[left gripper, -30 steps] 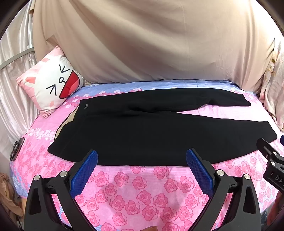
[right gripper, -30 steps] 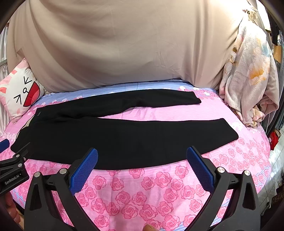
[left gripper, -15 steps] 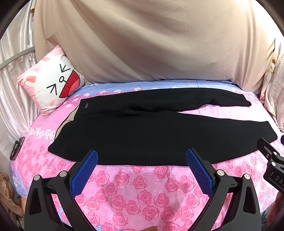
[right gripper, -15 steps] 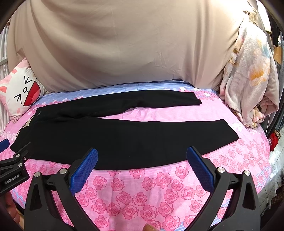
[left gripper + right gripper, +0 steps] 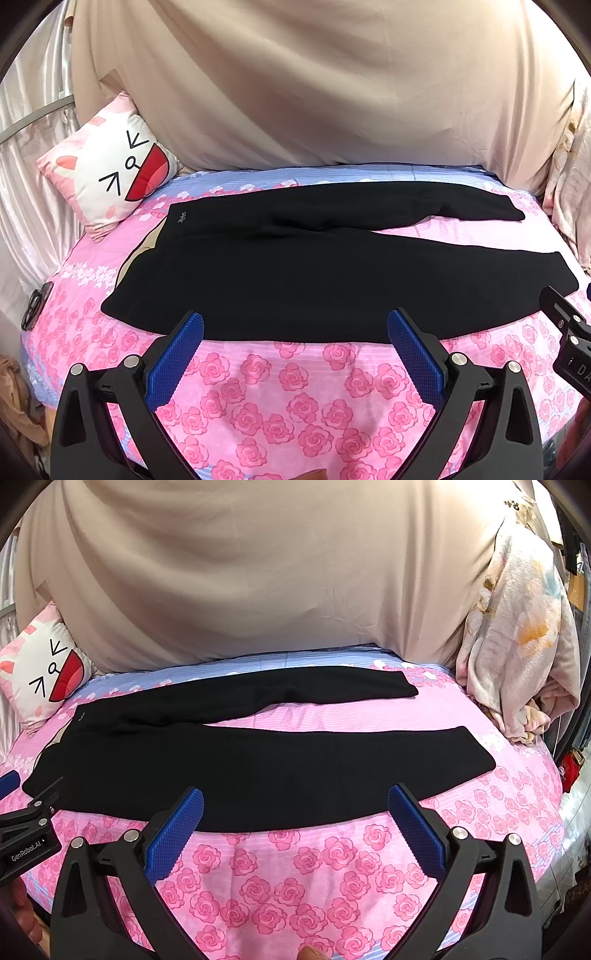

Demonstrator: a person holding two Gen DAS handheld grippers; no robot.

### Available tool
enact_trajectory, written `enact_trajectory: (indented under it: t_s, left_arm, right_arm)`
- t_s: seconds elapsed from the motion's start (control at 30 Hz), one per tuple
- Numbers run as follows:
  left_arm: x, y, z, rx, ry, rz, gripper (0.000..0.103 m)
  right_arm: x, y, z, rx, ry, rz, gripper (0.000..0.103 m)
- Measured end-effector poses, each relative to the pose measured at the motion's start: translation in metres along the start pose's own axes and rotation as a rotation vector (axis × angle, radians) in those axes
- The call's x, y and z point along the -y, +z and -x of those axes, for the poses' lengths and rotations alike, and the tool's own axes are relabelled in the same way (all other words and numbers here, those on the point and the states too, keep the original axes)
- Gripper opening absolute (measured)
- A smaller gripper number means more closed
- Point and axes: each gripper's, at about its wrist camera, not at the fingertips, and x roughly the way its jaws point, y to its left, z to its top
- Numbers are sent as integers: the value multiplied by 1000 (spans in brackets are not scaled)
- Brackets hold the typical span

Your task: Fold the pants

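You see black pants (image 5: 295,273) on a pink rose-print bedsheet (image 5: 280,398), beige drape (image 5: 314,92) behind, blue-padded claw fingers (image 5: 177,354).

I hold the left gripper (image 5: 295,338) and right gripper (image 5: 295,818) side by side, fingers spread wide, gripping nothing.

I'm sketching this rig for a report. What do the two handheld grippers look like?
Both the left gripper and right gripper have matte black angular frames, silver bolt heads and blue textured finger pads. White "GenRobot.AI" lettering marks the left one's body. No cables visible.
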Motion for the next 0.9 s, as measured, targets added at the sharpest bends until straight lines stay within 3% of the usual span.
enact_trajectory:
  t_s: [0.9]
  left_arm:
    - [-1,-1,-4,-6,6,-5,98]
  right_arm:
    - [0,-1,0,3,-3,-1,98]
